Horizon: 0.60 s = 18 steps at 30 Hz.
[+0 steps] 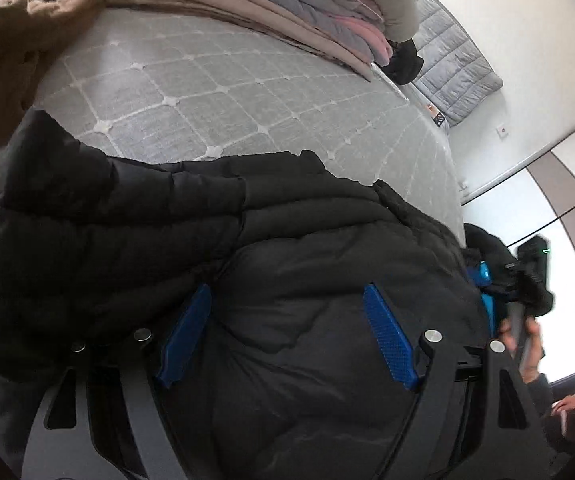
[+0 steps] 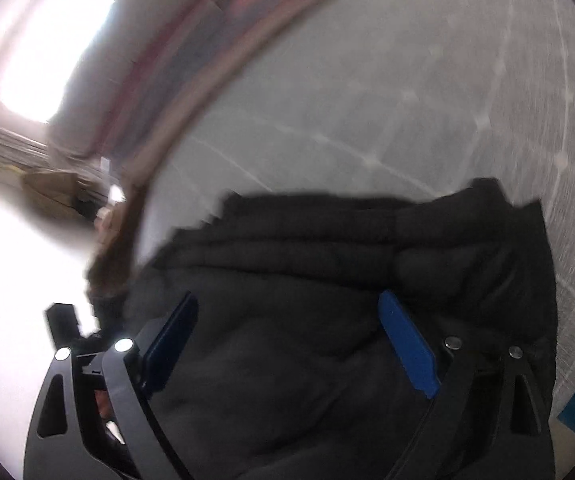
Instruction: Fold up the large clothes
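Note:
A black puffer jacket point(image 1: 247, 240) lies bunched on the grey quilted mattress point(image 1: 215, 92), near its front edge. My left gripper point(image 1: 287, 288) hangs just over the jacket with its blue pads point(image 1: 387, 336) wide apart, open, and padded fabric bulging up between them. In the blurred right wrist view the same jacket point(image 2: 327, 260) fills the lower half. My right gripper point(image 2: 287, 296) stands open over it, its blue pads point(image 2: 407, 344) far apart. The right gripper also shows in the left wrist view at the jacket's right end point(image 1: 527, 280), held by a hand point(image 1: 523, 344).
A stack of folded clothes point(image 1: 287, 4) in beige, grey and pink sits at the mattress's far side, and a brown garment point(image 1: 27, 20) lies at the far left. A grey quilted blanket point(image 1: 451, 64) leans on the wall. A cardboard box point(image 2: 51, 188) stands on the floor.

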Motion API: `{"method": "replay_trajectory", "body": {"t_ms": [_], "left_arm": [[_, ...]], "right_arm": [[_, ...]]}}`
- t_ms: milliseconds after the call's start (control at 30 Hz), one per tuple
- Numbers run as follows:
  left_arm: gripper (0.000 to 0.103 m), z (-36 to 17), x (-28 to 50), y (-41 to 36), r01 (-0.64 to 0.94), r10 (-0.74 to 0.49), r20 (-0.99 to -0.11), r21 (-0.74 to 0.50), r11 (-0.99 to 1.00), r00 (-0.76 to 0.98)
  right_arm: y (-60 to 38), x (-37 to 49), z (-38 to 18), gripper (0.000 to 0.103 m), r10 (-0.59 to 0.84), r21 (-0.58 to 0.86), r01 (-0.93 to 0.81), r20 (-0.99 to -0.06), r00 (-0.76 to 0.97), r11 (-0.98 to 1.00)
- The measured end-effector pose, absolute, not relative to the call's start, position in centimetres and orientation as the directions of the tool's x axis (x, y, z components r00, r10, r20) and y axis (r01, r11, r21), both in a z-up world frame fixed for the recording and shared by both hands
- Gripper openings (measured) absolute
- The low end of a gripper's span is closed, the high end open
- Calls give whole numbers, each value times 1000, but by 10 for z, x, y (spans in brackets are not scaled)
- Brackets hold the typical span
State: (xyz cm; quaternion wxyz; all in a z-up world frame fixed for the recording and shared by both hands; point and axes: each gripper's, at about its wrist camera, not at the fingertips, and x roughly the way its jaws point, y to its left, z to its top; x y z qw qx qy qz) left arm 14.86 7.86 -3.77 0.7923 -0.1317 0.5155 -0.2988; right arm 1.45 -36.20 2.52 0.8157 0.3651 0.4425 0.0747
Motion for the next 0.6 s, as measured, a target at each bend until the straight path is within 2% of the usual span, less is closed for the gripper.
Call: {"method": "replay_trajectory", "body": {"t_ms": [100, 167, 233, 300, 433, 500, 600], "left_arm": [[75, -43, 148, 74, 356, -587, -749, -482, 801, 306], [75, -46, 150, 70, 358, -566, -765, -458, 814, 308], [75, -39, 146, 71, 346, -549, -776, -445, 826, 312], [75, -16, 135, 86, 329, -585, -728, -487, 809, 358], [76, 26, 104, 141, 299, -652, -616, -584, 754, 441], [85, 33, 83, 181, 246, -676, -568, -651, 718, 470], [87, 25, 54, 237, 133, -693, -516, -746, 652, 503]], "right_arm": [[-353, 21, 5, 90, 436, 610, 229, -736, 519, 758], [-355, 28, -10, 90, 470, 620, 226, -743, 478, 751], [-359, 25, 3, 90, 476, 648, 247, -721, 503, 720], [-360, 8, 36, 90, 512, 707, 163, -632, 581, 688], [-361, -42, 75, 90, 513, 714, 98, -584, 629, 693], [-360, -75, 79, 91, 502, 709, 100, -584, 639, 698], [-363, -108, 76, 91, 499, 719, 119, -581, 643, 684]]}}
